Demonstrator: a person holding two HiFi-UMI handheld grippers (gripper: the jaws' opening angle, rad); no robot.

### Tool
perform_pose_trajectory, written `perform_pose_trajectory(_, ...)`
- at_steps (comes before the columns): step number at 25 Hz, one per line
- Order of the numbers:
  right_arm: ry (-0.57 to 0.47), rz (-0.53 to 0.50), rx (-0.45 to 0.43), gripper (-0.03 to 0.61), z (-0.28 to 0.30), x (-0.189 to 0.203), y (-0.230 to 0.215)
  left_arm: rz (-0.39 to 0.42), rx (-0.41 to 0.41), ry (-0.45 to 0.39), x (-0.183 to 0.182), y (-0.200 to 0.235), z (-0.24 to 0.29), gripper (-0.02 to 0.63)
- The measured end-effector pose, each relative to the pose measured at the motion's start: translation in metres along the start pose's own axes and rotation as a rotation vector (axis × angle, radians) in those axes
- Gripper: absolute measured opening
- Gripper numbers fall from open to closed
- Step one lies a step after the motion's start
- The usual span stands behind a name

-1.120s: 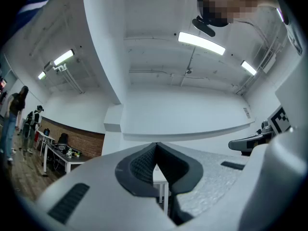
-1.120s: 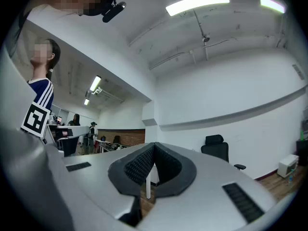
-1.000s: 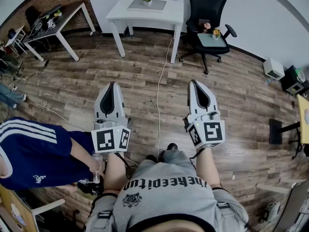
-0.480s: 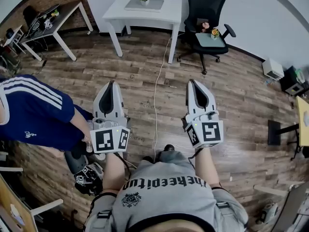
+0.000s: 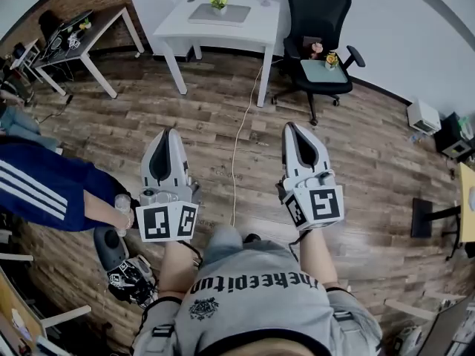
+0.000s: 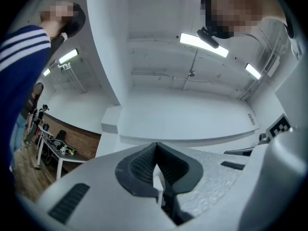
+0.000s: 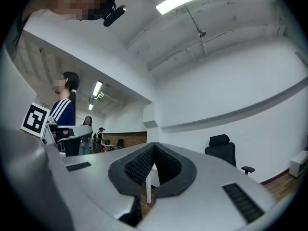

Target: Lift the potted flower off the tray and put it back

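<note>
The potted flower (image 5: 218, 2), yellow-green blooms in a pale pot, stands at the far edge of the grey tray (image 5: 236, 13) on the white bench (image 5: 182, 27), well apart from the person. The left tool (image 5: 170, 133) and right tool (image 5: 291, 127) are closed, holding nothing.

Holding a white plastic left gripper with dark grey pads (image 5: 167, 133) and a matching white right gripper (image 5: 291, 128) side by side, well apart, out in front of the torso. Pointing both forward and tilting them slightly upward. Reaching out with bare forearms (image 5: 175, 262) from behind the black-and-white marker cubes (image 5: 168, 222) at the rear of each. Pressing the left jaws fully together, with nothing between. Closing the right jaws at the tips likewise, empty.
</note>
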State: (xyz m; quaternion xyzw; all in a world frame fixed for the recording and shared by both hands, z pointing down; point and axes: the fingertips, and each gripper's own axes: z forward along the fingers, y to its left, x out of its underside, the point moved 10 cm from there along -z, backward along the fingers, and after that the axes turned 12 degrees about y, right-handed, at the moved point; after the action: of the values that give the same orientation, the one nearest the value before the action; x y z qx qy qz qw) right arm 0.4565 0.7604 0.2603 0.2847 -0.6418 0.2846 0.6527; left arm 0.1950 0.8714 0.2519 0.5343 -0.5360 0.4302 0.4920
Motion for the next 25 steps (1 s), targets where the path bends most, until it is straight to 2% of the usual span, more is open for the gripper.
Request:
perform_pose_trajectory(6,-0.001,0.016,-0.012,0.001,0.034,0.004,-0.031,0.021,-0.003,0.023,0.005,-0.008,0.050,0.003)
perform_pose_trajectory(10,-0.003,0.018,0.012,0.001,0.074,0.009,-0.046,0.018,0.018,0.022,0.016,0.008,0.095,0.003)
perform_pose_trajectory(15,-0.008,0.019,0.029,0.000,0.149,0.002,-0.056,0.022,0.030,0.027,0.021,0.050,0.164,0.003)
perform_pose_trajectory(21,-0.024,0.022,0.059,0.001,0.250,-0.013,-0.058,0.077,0.068,0.022,0.013,0.112,0.250,0.003)
perform_pose_trajectory(25,-0.026,0.034,0.067,0.002,0.312,-0.015,-0.055,0.081,0.084,0.029,0.016,0.153,0.298,0.003)
